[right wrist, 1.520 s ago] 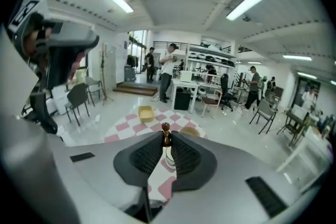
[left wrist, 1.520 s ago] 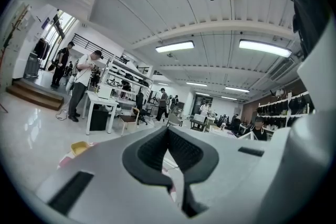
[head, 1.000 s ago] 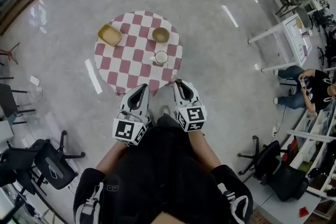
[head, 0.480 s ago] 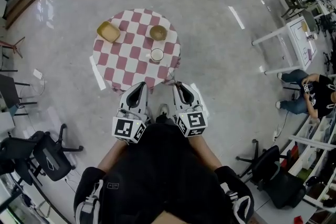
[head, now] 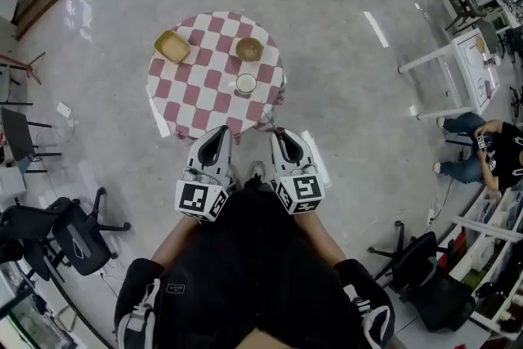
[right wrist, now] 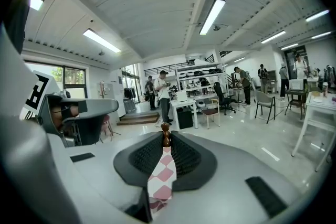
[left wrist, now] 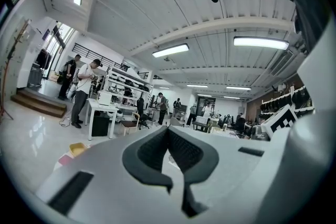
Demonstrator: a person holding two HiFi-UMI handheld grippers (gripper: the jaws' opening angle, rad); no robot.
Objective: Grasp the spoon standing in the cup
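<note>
Desk (head: 193, 102): round, checked cloth.
Cup (head: 246, 83): on desk, right side; spoon inside too small to discern.
Left gripper (head: 219, 135): just short of desk's near edge; jaws slightly spread, empty.
Right gripper (head: 280, 135): beside desk's near edge; jaws slightly spread, empty.

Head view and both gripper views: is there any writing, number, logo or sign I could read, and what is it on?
No words, numbers or brand names can be read in any view.
On the left gripper, the left cube: black-and-white square pattern, no letters.
On the right gripper, the right cube: likewise a pattern only.
Whatever lies on the white table at the right: too small to read.
</note>
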